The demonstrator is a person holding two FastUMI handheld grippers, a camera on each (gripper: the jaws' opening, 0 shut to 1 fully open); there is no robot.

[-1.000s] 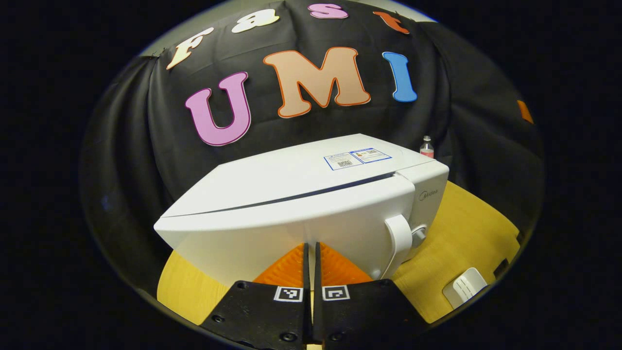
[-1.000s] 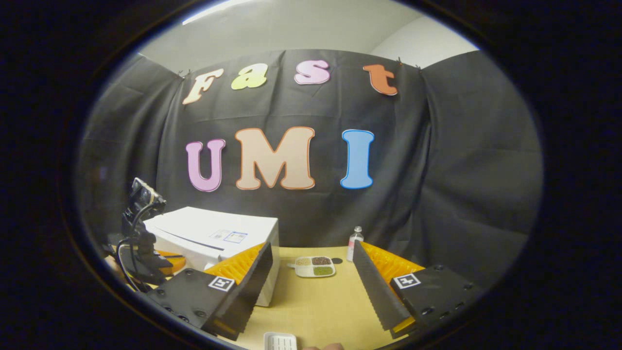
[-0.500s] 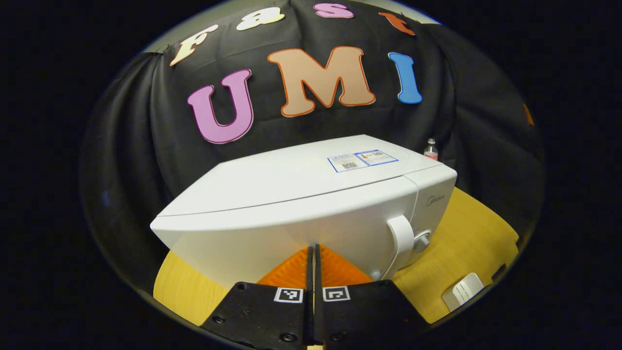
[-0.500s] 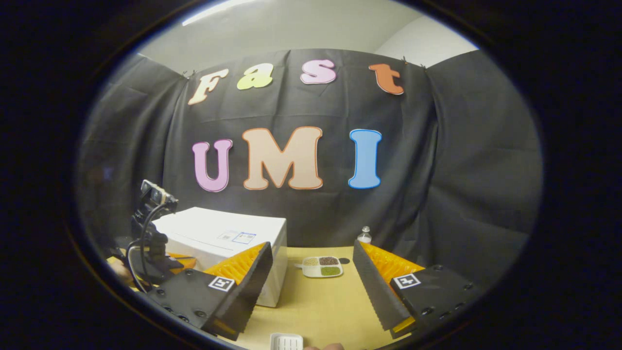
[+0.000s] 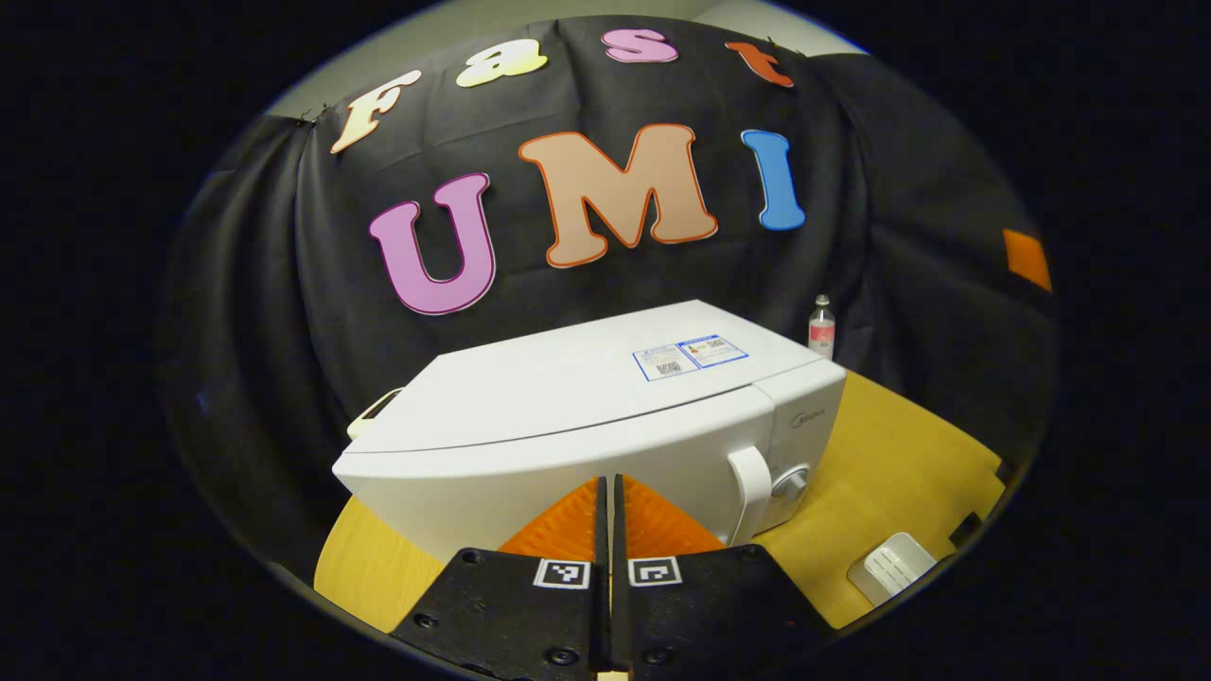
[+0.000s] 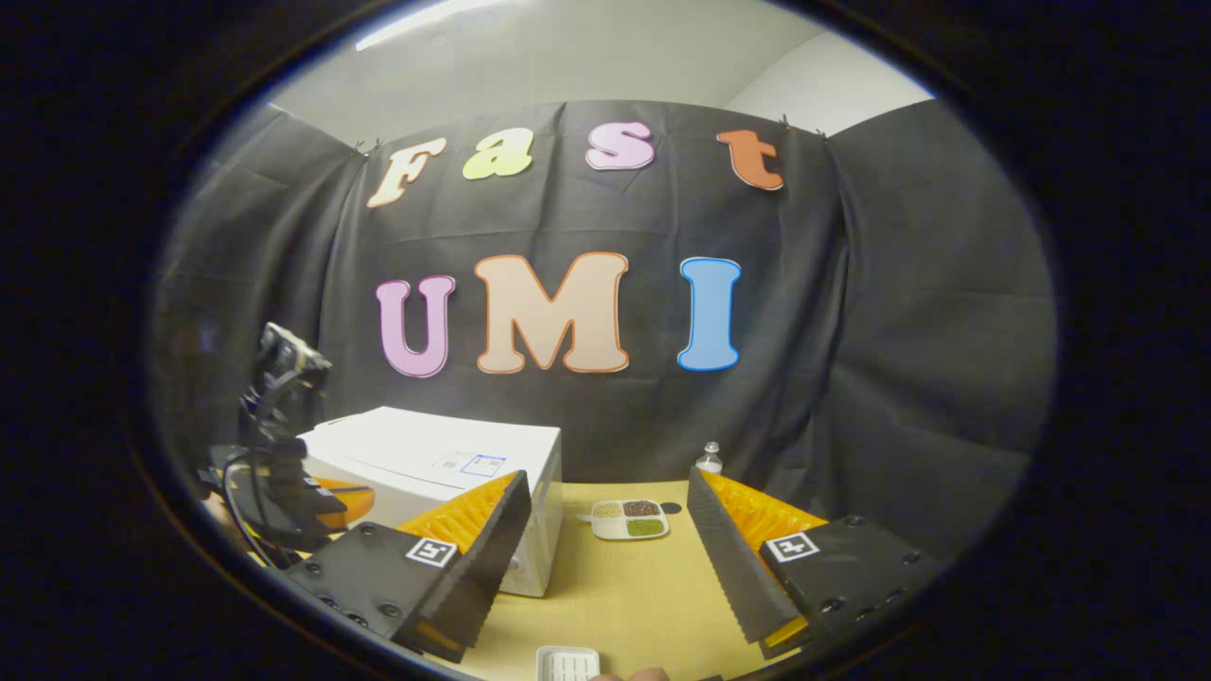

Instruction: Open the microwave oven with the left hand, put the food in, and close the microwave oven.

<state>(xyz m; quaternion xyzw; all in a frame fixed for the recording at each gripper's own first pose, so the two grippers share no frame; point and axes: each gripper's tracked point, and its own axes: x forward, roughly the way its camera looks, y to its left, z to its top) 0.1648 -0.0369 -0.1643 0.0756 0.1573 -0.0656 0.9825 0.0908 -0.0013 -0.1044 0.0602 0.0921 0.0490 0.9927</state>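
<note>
My left gripper point(image 5: 605, 492): fingers pressed together, nothing between, microwave point(image 5: 587, 426) door at 12. Right gripper point(image 6: 605, 530) wide open w/ nothing held, food tray point(image 6: 629, 519) at 12.

The microwave oven point(image 5: 605, 416) carries a small brand mark point(image 5: 807, 414) on its front, too blurred to read. Two blue-bordered stickers point(image 5: 691, 356) lie on its top, print illegible.

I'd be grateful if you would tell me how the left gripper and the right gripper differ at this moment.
The left gripper has its fingers pressed together with nothing between them, while the right gripper is spread wide open. The left gripper points at the closed door of the microwave from close by; the right gripper faces the open table toward the food tray, well short of it. Neither holds anything.
</note>
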